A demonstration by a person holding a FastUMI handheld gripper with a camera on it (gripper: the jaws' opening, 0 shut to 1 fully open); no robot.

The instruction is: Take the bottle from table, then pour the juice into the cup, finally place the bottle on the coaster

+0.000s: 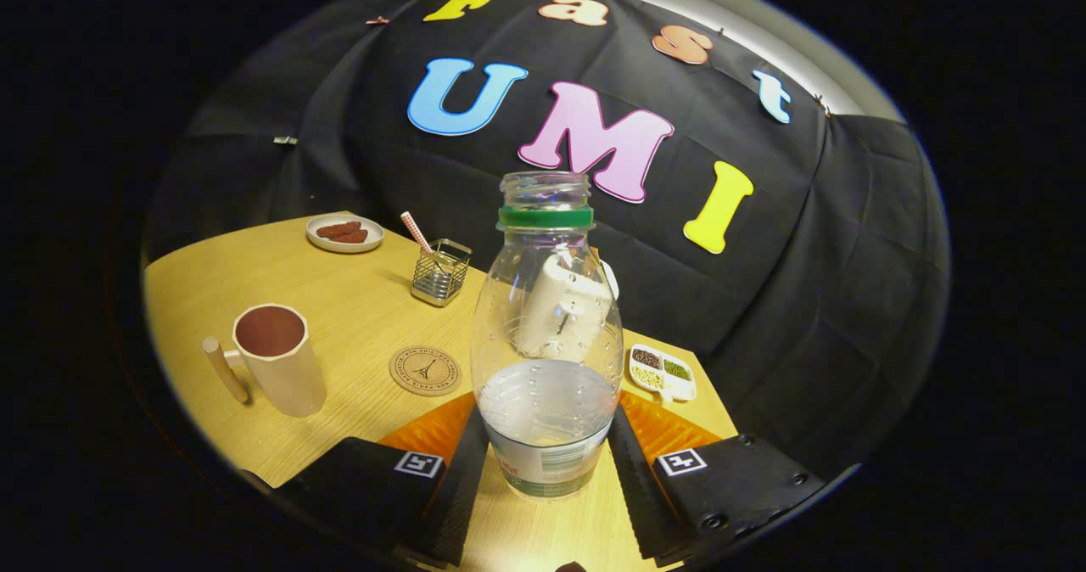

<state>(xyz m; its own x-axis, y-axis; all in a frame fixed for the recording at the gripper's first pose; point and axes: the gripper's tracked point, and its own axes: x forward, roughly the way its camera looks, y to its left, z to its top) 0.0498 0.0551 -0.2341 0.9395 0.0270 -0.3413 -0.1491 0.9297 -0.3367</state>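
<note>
The black cloth wall of the booth closes the far side of the scene, with a pale strip of room wall above it, and the light wooden desk [356, 317] runs up to it. The step in hand looks like the first one, taking the bottle: the clear, uncapped bottle [547, 334] with a green neck ring stands upright between the fingers of the claw [547, 462], about a third full of clear liquid, its base seemingly on the desk. The fingers sit narrow against its lower sides and appear to press on it from both flanks, so I judge the hold made but the lift not begun. Next comes a raise and a carry toward ten o'clock, where the cream cup [280, 360] with a dark inside and a stick-like handle stands well apart; the open mouth calls for a level carry, then a slow tip over the rim. The round cork coaster [425, 371] lies at eleven o'clock, between cup and bottle, free for the last step. Farther out, a wire holder [440, 271] with a striped straw stands near twelve, a small plate [344, 233] of brown snacks beyond it, and a divided dish [663, 372] of seeds lies at one o'clock.
</note>
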